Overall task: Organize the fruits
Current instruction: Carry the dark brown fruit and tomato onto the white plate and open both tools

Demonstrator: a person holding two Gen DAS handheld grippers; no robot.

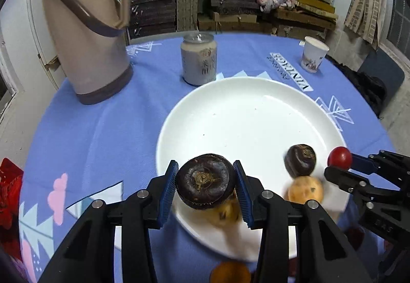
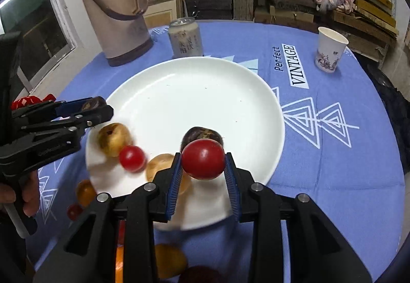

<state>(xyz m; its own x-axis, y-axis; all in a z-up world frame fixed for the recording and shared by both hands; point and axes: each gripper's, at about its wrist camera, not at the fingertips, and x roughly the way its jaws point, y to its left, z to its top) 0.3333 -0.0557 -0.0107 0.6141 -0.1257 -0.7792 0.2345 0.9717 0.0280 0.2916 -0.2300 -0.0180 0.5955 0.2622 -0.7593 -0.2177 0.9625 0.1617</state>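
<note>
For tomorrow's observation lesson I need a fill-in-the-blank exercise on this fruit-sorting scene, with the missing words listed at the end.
1. The left claw is shut on a dark ____ fruit.
2. The right claw is shut on a small ____ tomato.
3. Both claws hang over the near edge of a white ____.
4. Behind the plate stands a drink can; the paper ____ stands off to the right.

Missing words: brown; red; plate; cup

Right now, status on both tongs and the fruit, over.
Left tongs shut on dark fruit. Right tongs shut on red tomato. Both above white plate; several fruits already there. Path clear.
</note>
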